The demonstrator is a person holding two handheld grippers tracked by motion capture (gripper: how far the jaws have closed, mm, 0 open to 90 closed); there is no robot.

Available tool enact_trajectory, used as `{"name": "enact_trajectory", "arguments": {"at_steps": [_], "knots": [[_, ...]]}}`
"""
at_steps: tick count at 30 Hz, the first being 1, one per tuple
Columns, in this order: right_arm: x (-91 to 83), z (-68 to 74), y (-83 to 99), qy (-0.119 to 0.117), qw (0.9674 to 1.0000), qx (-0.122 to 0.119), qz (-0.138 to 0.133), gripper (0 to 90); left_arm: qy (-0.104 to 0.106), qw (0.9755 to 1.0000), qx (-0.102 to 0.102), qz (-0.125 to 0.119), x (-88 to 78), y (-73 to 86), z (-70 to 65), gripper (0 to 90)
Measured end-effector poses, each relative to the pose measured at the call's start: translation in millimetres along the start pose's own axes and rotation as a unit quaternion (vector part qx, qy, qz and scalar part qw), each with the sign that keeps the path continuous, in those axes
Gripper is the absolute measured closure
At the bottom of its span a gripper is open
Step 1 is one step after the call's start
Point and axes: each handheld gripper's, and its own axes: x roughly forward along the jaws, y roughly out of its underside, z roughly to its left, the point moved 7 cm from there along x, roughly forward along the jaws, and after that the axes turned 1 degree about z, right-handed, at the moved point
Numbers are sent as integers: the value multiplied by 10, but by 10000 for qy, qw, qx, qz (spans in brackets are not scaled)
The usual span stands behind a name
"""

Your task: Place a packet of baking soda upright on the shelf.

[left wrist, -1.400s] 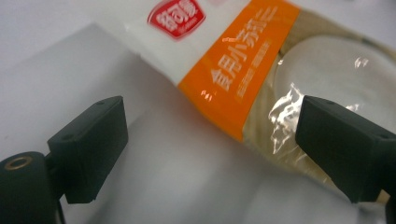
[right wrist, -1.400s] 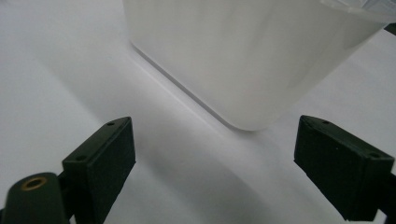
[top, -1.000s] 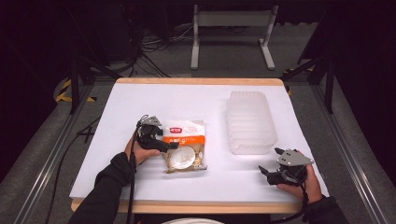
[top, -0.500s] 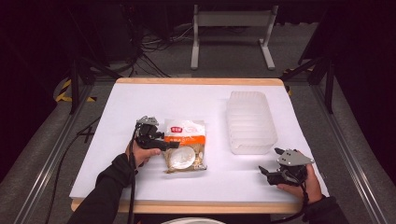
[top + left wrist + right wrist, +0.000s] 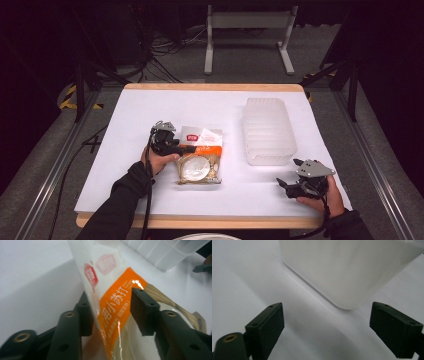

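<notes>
Two tools on white desk (image 5: 150,115). Orange-and-white plastic snack packet (image 5: 117,302), left of centre, straddled by left tool (image 5: 111,312), jaws apart, not yet clamped. Right tool (image 5: 327,322) open, idle near translucent ribbed plastic tub (image 5: 267,130). Packet judged not yet lifted.

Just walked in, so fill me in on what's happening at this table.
A person holds a gripper in each hand over a white-covered table. The left gripper has its jaws around the edge of a snack packet, one on each side, not visibly clamped. The right gripper rests open near the front right, facing a translucent plastic container and holding nothing.
</notes>
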Motion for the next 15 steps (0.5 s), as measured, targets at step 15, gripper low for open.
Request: {"name": "enact_trajectory", "arguments": {"at_steps": [15], "knots": [[-15,-3,-6,21,10000,-49,-28,133,-137,9966,625,-519,-249,-126,-231,894]]}}
